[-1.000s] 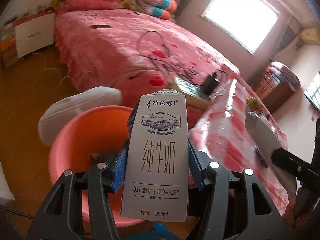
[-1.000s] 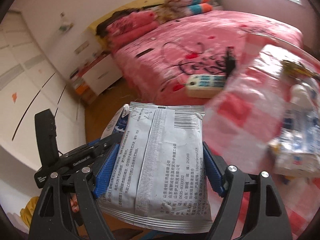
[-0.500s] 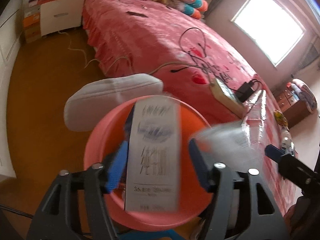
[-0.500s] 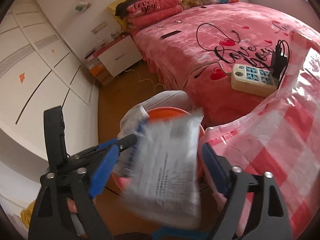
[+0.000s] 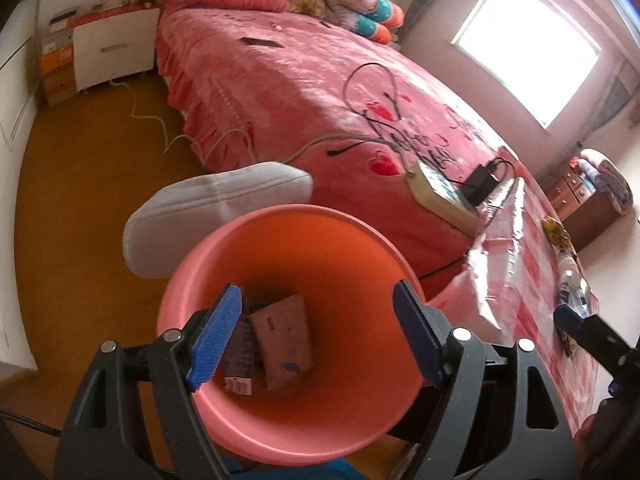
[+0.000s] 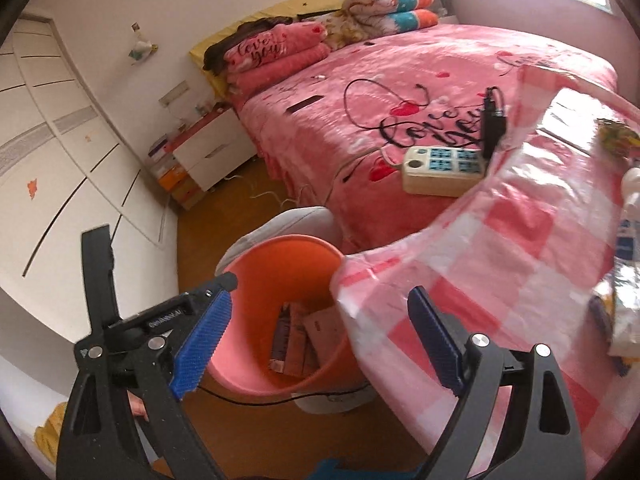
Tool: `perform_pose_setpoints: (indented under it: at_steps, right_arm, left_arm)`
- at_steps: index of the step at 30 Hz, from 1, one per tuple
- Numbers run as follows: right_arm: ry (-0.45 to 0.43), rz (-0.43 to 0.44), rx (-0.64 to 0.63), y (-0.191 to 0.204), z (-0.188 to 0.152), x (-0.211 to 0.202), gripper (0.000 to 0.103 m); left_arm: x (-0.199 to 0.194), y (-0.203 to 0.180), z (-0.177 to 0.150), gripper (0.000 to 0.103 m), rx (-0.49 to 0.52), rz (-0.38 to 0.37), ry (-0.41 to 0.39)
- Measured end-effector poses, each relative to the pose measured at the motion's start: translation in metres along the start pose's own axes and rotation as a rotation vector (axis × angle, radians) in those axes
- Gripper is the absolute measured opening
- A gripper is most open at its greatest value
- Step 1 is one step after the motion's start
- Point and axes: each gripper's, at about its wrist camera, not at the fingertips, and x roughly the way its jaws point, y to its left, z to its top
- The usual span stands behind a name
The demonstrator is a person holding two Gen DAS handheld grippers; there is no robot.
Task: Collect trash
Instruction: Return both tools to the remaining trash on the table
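Note:
A salmon-pink plastic bin (image 5: 280,248) stands on the floor by the bed; it also shows in the right wrist view (image 6: 280,256). A milk carton (image 5: 286,340) and a dark packet (image 5: 238,354) lie at its bottom, seen too in the right wrist view (image 6: 296,332). My left gripper (image 5: 316,336) is open and empty right above the bin. My right gripper (image 6: 320,336) is open and empty, over the bin's right rim and the table edge. More wrappers and a bottle (image 6: 626,264) lie on the table at the far right.
A pink checked tablecloth (image 6: 500,248) covers the table at the right. A power strip (image 6: 444,170) with a plugged adapter lies on the pink bed (image 6: 400,80). A white cushion (image 5: 216,208) sits behind the bin. A white nightstand (image 5: 114,50) stands at the back.
Both grippers opened. The milk carton left my left gripper and the silver packet left my right gripper; both dropped toward the bin. Both views tilted down over the bin.

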Motion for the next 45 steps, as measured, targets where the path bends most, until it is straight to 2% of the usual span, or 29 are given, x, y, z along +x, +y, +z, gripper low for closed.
perform_pose_setpoints:
  at_steps: [6, 12, 28, 35, 45]
  right_arm:
    - [-0.049, -0.049, -0.016, -0.011, -0.012, -0.016, 0.089]
    - [-0.089, -0.072, 0.029, -0.032, -0.02, -0.029, 0.089]
    - [-0.204, -0.142, 0.057, -0.071, -0.037, -0.069, 0.089]
    - [-0.242, -0.14, 0.111, -0.096, -0.044, -0.087, 0.089]
    - [-0.314, -0.155, 0.205, -0.139, -0.053, -0.119, 0.089]
  left_arm:
    - [-0.007, -0.03, -0.003, 0.079, 0.083, -0.032, -0.039]
    - [-0.014, -0.064, -0.011, 0.079, 0.185, -0.051, -0.052]
    - [-0.01, -0.139, -0.027, 0.079, 0.314, -0.099, 0.033]
    - [-0.007, -0.174, -0.035, 0.079, 0.394, -0.074, 0.058]
    - [-0.001, -0.217, -0.039, 0.079, 0.461, -0.086, 0.087]
